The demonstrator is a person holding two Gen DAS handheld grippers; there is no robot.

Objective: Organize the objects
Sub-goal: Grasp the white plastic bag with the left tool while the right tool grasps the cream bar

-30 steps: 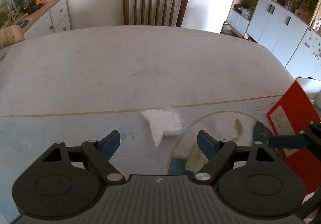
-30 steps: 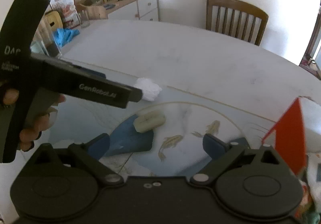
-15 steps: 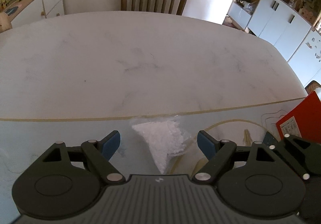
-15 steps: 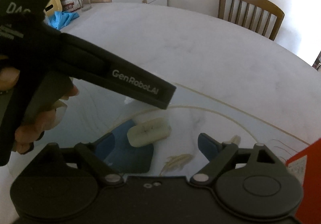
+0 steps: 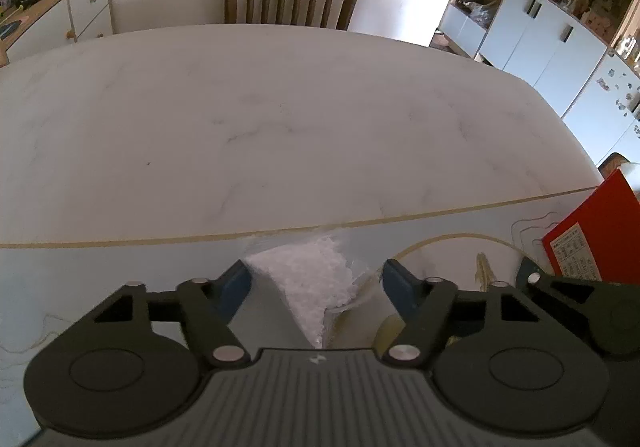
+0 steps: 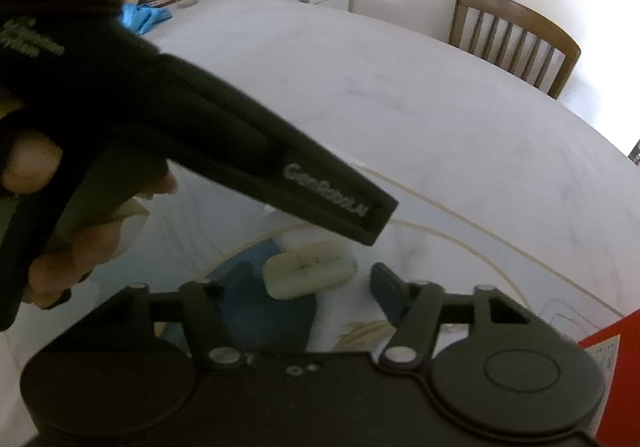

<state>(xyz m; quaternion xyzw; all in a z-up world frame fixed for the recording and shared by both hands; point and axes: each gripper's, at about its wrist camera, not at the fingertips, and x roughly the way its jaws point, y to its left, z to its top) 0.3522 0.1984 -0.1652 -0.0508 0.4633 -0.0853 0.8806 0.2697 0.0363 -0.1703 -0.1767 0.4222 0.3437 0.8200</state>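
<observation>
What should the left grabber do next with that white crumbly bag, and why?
Probably ease forward a little, then close. The left gripper is open with the white bag lying between its blue fingers, but apparently not touching either one, so there is no grip yet.

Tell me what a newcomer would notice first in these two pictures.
In the left wrist view, the clear plastic bag of white granules lies between the fingers of the open left claw. In the right wrist view, the pale cream oblong piece lies ahead of the open right claw. A red card stands at the right.
</observation>
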